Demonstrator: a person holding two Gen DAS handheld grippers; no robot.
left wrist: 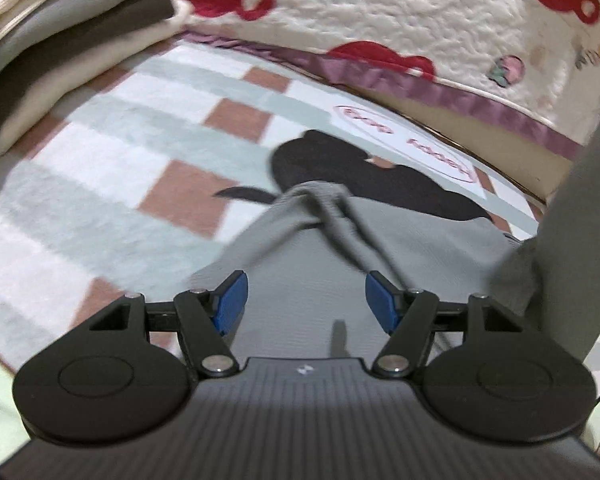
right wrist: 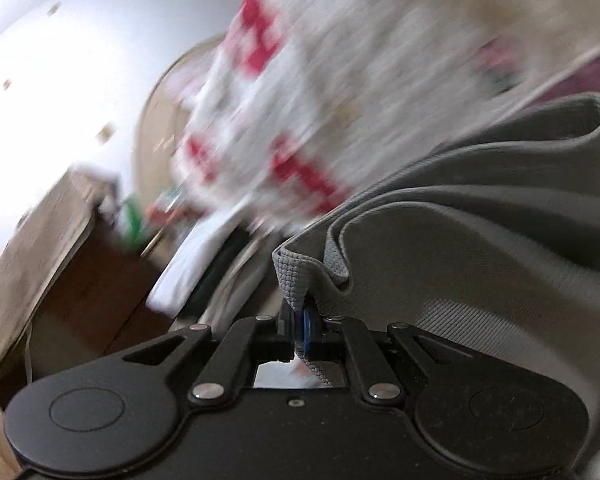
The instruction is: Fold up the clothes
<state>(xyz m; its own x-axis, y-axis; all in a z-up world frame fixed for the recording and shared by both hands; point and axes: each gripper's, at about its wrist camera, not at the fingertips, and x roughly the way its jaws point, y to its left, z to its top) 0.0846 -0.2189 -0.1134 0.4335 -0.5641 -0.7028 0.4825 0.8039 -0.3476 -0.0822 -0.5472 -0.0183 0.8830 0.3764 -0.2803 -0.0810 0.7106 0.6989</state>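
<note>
A grey garment [left wrist: 312,264] lies on the checked blanket [left wrist: 112,184] under my left gripper [left wrist: 306,300], its end bunched into a twisted ridge ahead of the fingers. The left blue pads [left wrist: 232,300] stand apart with nothing pressed between them, hovering over the cloth. One part of the grey fabric rises steeply at the right edge of the left wrist view. In the right wrist view my right gripper [right wrist: 306,324] is shut on the ribbed hem of the grey garment [right wrist: 480,248], which hangs in folds to the right. That view is tilted and blurred.
A stack of folded clothes [left wrist: 60,48] in cream, grey and brown sits at the far left. A white quilt with red shapes [left wrist: 400,12] and a purple border runs along the back. A black animal print [left wrist: 360,176] marks the blanket. A cardboard box [right wrist: 60,248] shows at left.
</note>
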